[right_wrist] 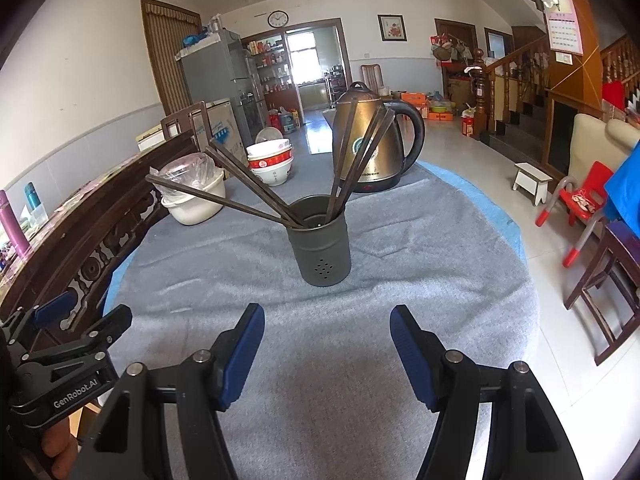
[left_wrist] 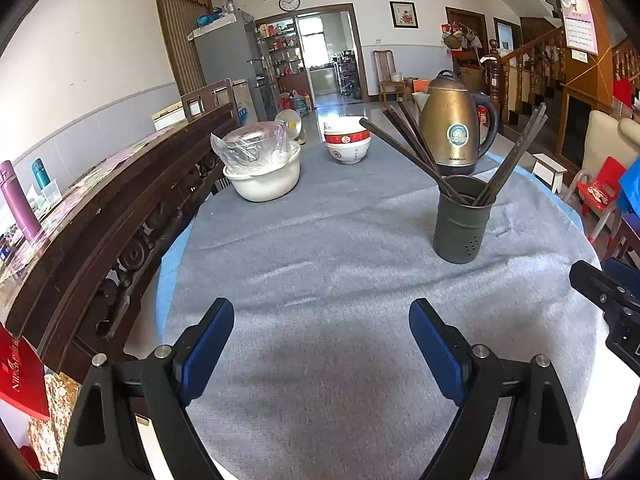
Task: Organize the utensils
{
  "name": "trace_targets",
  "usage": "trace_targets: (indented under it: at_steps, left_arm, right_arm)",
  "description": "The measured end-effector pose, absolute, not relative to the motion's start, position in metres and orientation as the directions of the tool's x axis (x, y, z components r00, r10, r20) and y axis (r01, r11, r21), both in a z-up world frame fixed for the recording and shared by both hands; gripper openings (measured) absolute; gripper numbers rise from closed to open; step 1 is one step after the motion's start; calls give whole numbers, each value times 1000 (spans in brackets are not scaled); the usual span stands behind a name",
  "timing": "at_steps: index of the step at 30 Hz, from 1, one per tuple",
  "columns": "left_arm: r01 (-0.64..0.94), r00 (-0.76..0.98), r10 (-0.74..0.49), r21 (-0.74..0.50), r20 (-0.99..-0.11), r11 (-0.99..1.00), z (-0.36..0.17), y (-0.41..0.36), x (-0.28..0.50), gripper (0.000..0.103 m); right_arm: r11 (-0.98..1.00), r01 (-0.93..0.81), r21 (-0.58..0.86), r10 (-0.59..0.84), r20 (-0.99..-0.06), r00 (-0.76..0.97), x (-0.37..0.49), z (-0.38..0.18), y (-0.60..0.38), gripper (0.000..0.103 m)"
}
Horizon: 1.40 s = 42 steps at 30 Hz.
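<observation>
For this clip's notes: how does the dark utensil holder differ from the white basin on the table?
The utensil holder is a tall, narrow, dark cylinder with small holes near its base; the white basin is low, wide and pale. The holder is open-topped with chopsticks fanning out of it; the basin carries a plastic-wrapped container. In the right wrist view the holder stands nearer the camera, the basin further back on the left. Both stand upright on the grey cloth.

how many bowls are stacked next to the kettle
3, it seems: the red-and-white bowls sit nested in one stack left of the kettle; more could be hidden inside.
</observation>
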<state>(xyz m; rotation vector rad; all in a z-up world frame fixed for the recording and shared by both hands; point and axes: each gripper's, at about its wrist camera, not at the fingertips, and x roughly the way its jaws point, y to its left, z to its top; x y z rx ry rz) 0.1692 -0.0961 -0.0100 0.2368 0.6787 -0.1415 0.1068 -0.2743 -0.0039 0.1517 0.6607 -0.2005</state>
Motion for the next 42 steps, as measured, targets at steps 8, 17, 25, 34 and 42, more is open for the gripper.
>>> trace_targets:
  at_steps: [8,17,25,34,42]
  left_arm:
    - [204,764,-50,168,-643,965,-11,-100,171,89]
    - [216,766,-57,173,-640,961,-10,-106,167,89]
    - [216,768,-63,165,-638,962,-9,-104,166,89]
    - [212,765,-75,139,-640,967,-8,-96,170,89]
    - [205,772,-87,118,-629,972,-4,-87,170,89]
  right_arm:
    - [970,226,95,-118,-625,772,109,-5,-277,70]
    - [966,232,111,-118,-612,782,105,0,-281,70]
    - [969,224,104,-116,-608,785,107,3,-276,70]
    - [973,219,70,-133,-604,786,111,8,-265,70]
    - [974,220,53,-143,-609,780,112,8,-259,70]
